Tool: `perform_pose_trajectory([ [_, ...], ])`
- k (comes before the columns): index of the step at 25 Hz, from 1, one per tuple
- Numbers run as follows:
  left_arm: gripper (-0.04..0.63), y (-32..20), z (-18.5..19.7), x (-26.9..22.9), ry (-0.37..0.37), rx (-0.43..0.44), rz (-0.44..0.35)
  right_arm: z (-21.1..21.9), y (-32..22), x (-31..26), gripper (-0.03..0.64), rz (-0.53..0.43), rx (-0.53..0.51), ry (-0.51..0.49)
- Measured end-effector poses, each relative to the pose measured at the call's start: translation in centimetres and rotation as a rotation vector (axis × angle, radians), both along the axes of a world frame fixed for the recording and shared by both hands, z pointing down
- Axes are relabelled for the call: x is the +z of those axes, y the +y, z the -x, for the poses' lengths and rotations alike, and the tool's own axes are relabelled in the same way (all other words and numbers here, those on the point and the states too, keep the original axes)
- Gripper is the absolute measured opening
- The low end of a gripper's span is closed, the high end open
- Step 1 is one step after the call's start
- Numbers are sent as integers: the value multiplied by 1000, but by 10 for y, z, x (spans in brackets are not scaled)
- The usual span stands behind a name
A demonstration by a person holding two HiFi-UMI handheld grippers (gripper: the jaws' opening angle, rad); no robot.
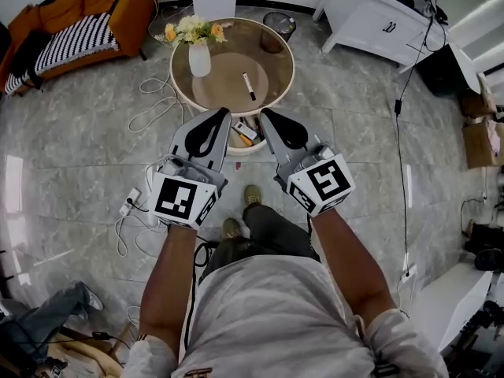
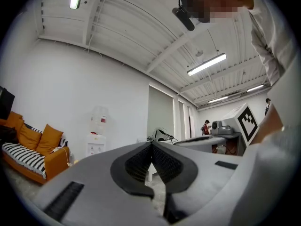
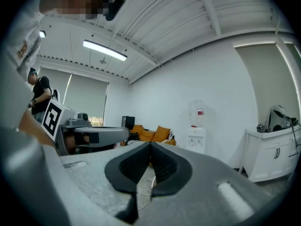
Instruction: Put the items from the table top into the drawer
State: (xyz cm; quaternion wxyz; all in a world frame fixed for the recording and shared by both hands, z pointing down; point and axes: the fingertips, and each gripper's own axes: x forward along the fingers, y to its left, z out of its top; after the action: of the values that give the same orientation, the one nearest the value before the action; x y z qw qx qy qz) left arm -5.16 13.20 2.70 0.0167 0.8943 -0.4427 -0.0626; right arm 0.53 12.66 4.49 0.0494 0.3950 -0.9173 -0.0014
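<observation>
A round glass-topped table [image 1: 272, 69] stands ahead of me in the head view. On it lie a black-and-white marker [image 1: 249, 86] and a white vase of flowers [image 1: 199, 57]. Under its near edge an open drawer [image 1: 246, 151] shows an orange item and a white one inside. My left gripper [image 1: 226, 114] and right gripper [image 1: 264, 114] hover side by side just short of the drawer, held level. Both are shut with nothing between the pads, as the left gripper view [image 2: 151, 144] and the right gripper view [image 3: 150, 145] confirm.
An orange sofa [image 1: 75, 18] stands at the back left and a white cabinet [image 1: 374, 18] at the back right. A waste bin [image 1: 278, 27] sits behind the table. Cables and a power strip [image 1: 128, 203] lie on the floor to the left. A water dispenser [image 2: 99, 131] stands by the wall.
</observation>
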Motion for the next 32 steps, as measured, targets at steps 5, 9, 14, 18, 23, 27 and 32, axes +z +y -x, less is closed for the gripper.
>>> perform_pose_trajectory([
  [5,0,-30,8,13,-25,6,5,9,-33,18,2,14,10,33],
  [9,0,-60,7,27,-49,8,14,4,-65,44,2,56,34,42],
  [14,0,-100,-3,54,-74,2,37,-13,-107,83,2,113,71,68],
  [18,0,-138,-10,74,-89,-16,64,-28,-146,107,2,145,83,98],
  [23,0,-183,-13,99,-109,-58,81,-40,-191,139,2,163,75,142],
  [27,0,-216,-15,125,-125,-74,105,-43,-221,169,2,193,68,167],
  [32,0,-240,-11,169,-137,-71,161,-39,-247,207,2,242,83,168],
])
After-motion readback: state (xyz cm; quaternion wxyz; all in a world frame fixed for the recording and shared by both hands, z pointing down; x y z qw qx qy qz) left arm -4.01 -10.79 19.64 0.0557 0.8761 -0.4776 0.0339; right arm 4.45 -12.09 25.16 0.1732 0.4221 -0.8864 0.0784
